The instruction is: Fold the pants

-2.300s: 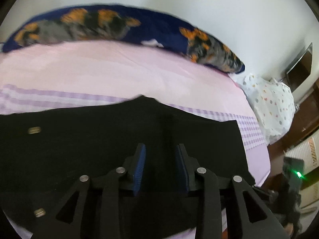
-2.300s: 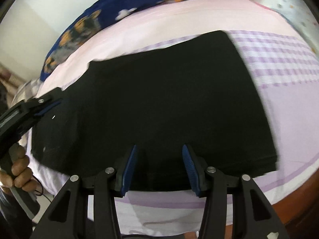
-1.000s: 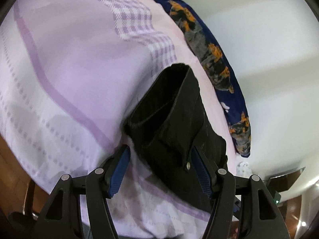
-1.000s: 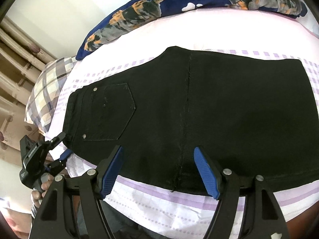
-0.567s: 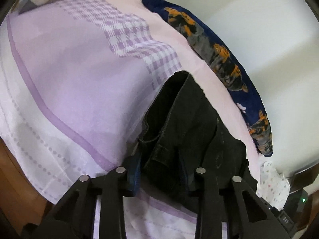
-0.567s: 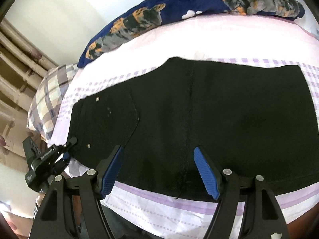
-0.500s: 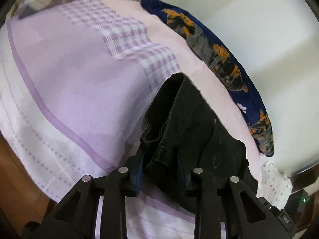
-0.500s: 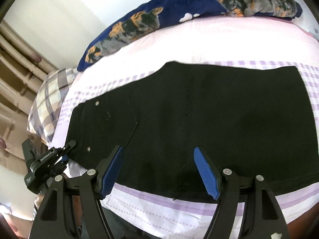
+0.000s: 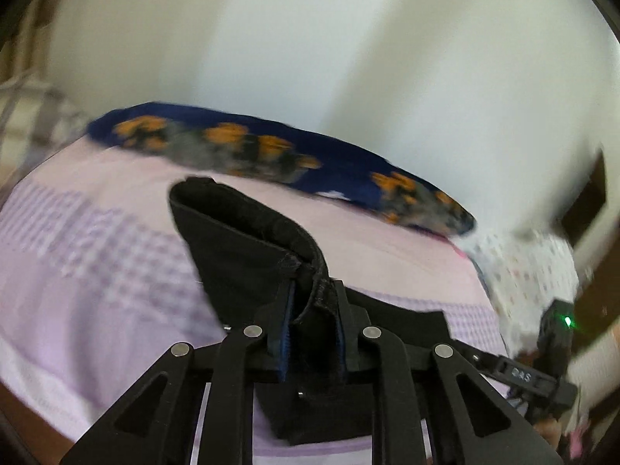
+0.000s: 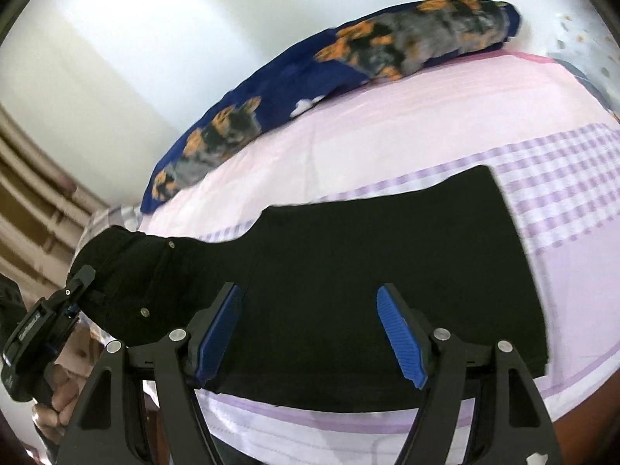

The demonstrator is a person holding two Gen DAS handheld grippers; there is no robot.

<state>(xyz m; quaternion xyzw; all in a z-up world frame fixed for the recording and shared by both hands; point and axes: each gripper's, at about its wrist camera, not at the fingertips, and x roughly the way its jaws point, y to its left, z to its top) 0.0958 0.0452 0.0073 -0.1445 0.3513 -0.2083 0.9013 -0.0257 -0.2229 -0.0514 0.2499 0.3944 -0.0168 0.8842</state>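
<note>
On the bed [image 10: 426, 116], near its front edge: one pair of black pants [image 10: 368, 255], already doubled into a broad flat slab, lying across the lilac checked sheet [image 10: 562, 178].

Left gripper [image 9: 312, 333]: fingers clenched on the waistband end of the pants, cloth bunched between the blue pads [image 9: 286, 333]. That end stands lifted off the sheet in a curled flap, its open hem showing; the rest of the garment lies flat. Held this way, most likely, so the waist end can be carried over the leg end for the next fold.

Right gripper [image 10: 310, 329]: fingers spread wide, grasping nothing. It hovers over the near edge of the flat part, about mid-length. Probably placed there to pin or steady the cloth where the crease should fall; whether it touches the cloth I cannot tell.

Also present: long navy cushion [image 10: 348, 58] with orange and grey print, along the far side by the wall, well apart from the pants. Spotted white bundle [image 9: 534, 271] at the bed's right end. Left view is blurred.

Risk noted: thick waistband could slip the pads if pulled fast.
</note>
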